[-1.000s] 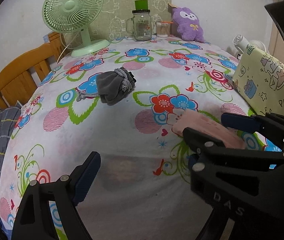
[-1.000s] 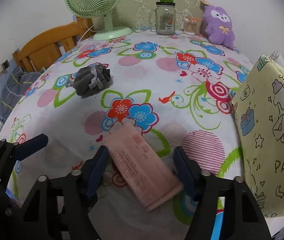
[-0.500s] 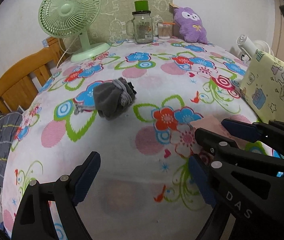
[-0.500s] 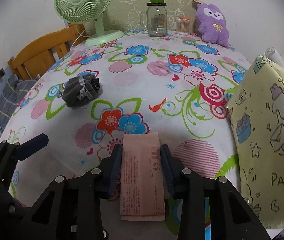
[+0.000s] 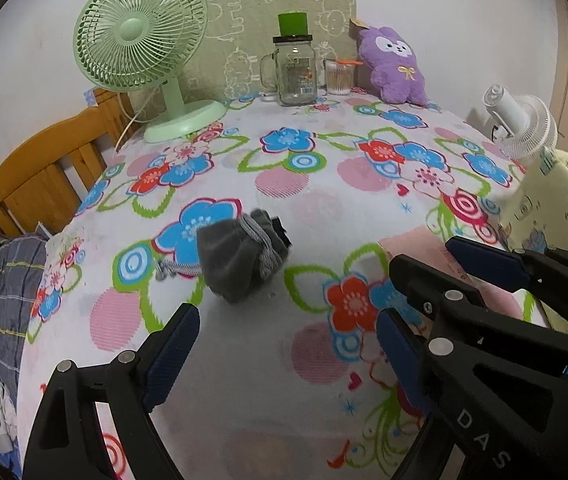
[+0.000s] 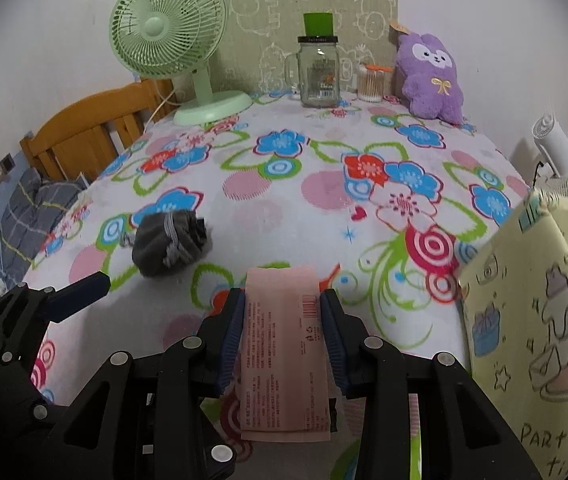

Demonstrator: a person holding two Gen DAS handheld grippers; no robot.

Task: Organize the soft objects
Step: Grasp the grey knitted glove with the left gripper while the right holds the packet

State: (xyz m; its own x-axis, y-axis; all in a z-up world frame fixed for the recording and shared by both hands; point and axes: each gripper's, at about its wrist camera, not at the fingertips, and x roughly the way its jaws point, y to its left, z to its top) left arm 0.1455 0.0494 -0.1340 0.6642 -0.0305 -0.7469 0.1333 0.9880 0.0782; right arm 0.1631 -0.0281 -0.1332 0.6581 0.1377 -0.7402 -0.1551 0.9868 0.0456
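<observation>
Now right tongs clamped, pink packet lifted

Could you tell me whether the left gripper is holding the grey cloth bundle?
No, the left gripper stands open and empty, short of the grey cloth bundle lying on the tablecloth.

Each tool is black plastic with silver screws, ribbed blue pads and white "DAS" lettering.

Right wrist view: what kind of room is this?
Likely a home, perhaps a bedroom: floral cloth over the surface, a purple plush toy by the wall, a green desk fan, a wooden chair alongside.
</observation>
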